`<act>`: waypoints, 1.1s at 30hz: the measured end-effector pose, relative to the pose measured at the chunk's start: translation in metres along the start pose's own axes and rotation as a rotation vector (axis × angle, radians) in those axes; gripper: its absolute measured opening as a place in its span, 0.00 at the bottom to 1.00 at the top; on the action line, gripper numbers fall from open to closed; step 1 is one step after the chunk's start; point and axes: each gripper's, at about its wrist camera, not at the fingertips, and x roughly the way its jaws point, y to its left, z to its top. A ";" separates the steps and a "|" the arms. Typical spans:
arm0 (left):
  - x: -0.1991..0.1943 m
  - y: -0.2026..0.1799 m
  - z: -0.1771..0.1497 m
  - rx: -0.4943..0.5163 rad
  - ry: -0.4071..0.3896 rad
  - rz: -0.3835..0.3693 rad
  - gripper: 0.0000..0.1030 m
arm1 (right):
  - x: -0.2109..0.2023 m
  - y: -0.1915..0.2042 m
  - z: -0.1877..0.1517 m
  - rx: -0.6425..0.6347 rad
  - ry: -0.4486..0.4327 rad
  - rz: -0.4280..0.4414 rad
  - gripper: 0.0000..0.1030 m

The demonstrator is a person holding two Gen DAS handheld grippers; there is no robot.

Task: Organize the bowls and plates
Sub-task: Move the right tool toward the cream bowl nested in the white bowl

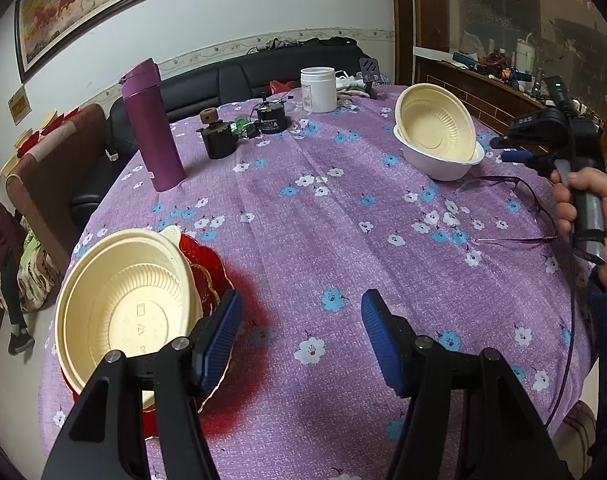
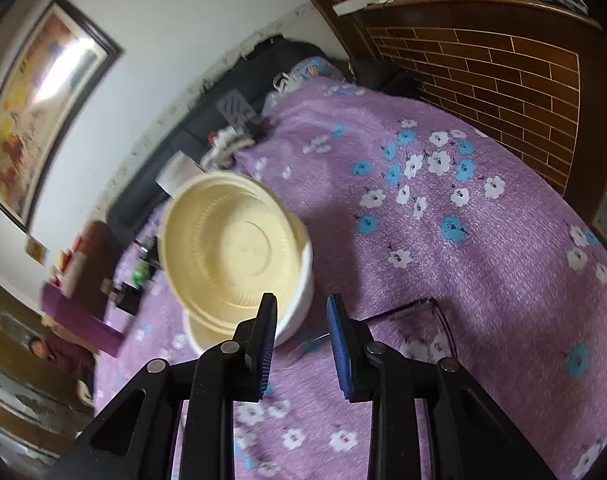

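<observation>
Both hand-held grippers are held parted and empty: the left gripper beside the cream bowl on the red plate, the right gripper aimed at the stacked bowls, seemingly for gathering.

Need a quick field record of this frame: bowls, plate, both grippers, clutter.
near stack: cream bowl on red plate, left table edge
far stack: cream bowl tilted in white bowl
left gripper: open, empty, beside near stack
right gripper: open, empty, just short of far stack
clutter: purple flask, white jar, glasses
surface: floral tablecloth
</observation>
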 end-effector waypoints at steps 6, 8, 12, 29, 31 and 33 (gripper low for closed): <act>0.002 0.003 0.000 -0.004 0.006 0.000 0.60 | 0.026 -0.001 0.001 -0.008 0.049 -0.015 0.27; 0.003 0.005 0.000 -0.009 0.007 0.000 0.60 | 0.029 0.001 -0.001 -0.022 0.041 -0.024 0.14; 0.007 0.008 0.000 -0.019 0.013 -0.004 0.60 | 0.026 0.011 -0.007 -0.056 0.021 -0.014 0.11; 0.007 0.014 -0.001 -0.032 0.014 -0.015 0.60 | -0.043 0.175 -0.127 -0.825 -0.287 -0.117 0.03; 0.006 0.017 -0.001 -0.038 0.011 -0.016 0.60 | -0.042 0.165 -0.112 -0.714 -0.208 -0.033 0.03; 0.004 0.019 0.000 -0.047 0.002 -0.018 0.60 | -0.038 0.152 -0.098 -0.625 -0.140 0.027 0.03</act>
